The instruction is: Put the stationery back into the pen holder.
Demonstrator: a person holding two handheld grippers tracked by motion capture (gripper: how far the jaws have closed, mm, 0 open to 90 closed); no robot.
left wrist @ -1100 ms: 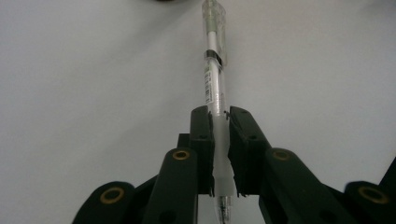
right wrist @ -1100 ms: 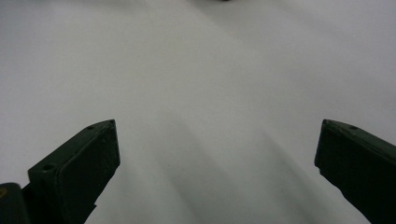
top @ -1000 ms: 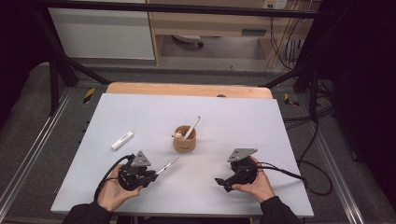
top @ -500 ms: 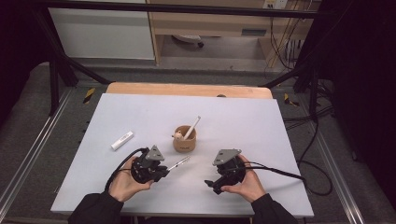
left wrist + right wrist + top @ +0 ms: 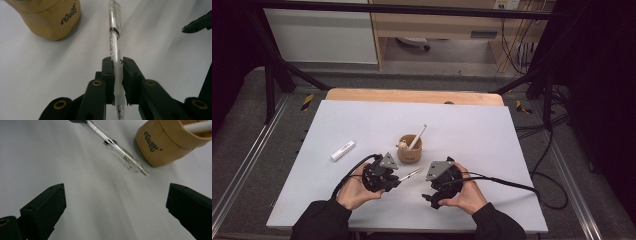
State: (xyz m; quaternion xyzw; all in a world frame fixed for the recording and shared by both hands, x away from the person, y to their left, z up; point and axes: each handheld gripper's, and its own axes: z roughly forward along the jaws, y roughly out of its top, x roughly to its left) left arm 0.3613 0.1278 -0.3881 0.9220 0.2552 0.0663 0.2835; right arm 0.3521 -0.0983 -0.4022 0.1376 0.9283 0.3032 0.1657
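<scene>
- At the near edge of the white table [image 5: 512,150], the person holds both grippers close together just in front of the small tan cup [image 5: 410,149].
- The left gripper [image 5: 117,67] has its jaws pinched narrow around a clear pen [image 5: 114,42]; the pads clamp the barrel toward its tip end, and the capped end sticks out ahead, past the cup's side.
- From above, the pen [image 5: 411,174] points from the left gripper [image 5: 393,179] toward the gap between cup and right hand, lifted off the table as far as I can judge.
- The right gripper [image 5: 115,202] faces it with jaws spread wide and nothing between them; the pen's clear cap end [image 5: 125,158] lies ahead of it, just beside the cup [image 5: 165,142].
- My reading is that the right gripper [image 5: 432,192] is about to take the cap end, either to pull the cap off or to take over the pen.
- To do that well, the left hand should keep the barrel steady and level, while the right lines its jaws square across the cap before closing.
- The cap is slick and narrow, so a centred bite matters; an off-centre pinch could twist the pen in the left jaws.
- The cup already holds a white stick [image 5: 418,137], and a knock from either gripper might tip it.
- A white marker [image 5: 343,150] lies well apart to the left.
</scene>
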